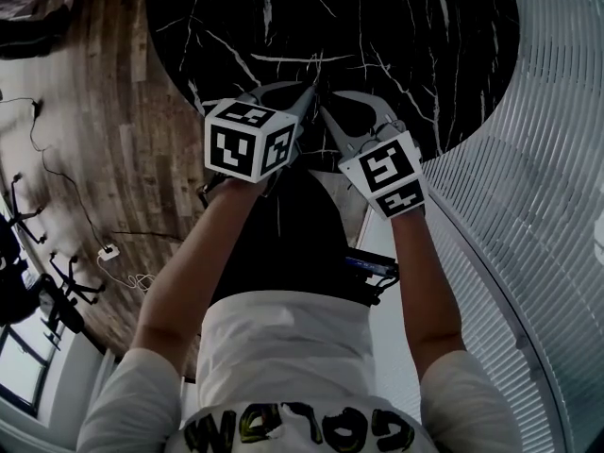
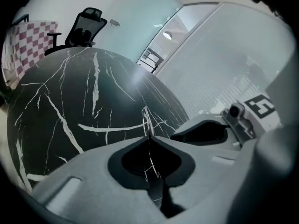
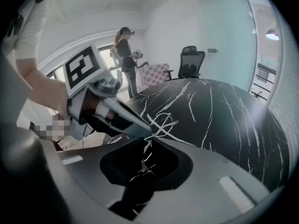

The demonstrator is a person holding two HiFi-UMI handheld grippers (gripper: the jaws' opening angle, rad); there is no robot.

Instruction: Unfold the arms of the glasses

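One black marble surface (image 1: 396, 26) fills the top of the head view, and two grippers meet tip to tip at frame centre, probably so one steadies the frame while the other swings an arm out. The left gripper (image 2: 148, 136) has its jaws closed on the single pair of thin wire glasses (image 3: 164, 122), which stands just above the tips. The right gripper (image 3: 148, 141) has its jaws a slit apart, seemingly clear of the wire.

light: dim, cool daylight | glare: sheen on table (image 2: 70, 101) | edges: fisheye warp, dark corners | focus: soft
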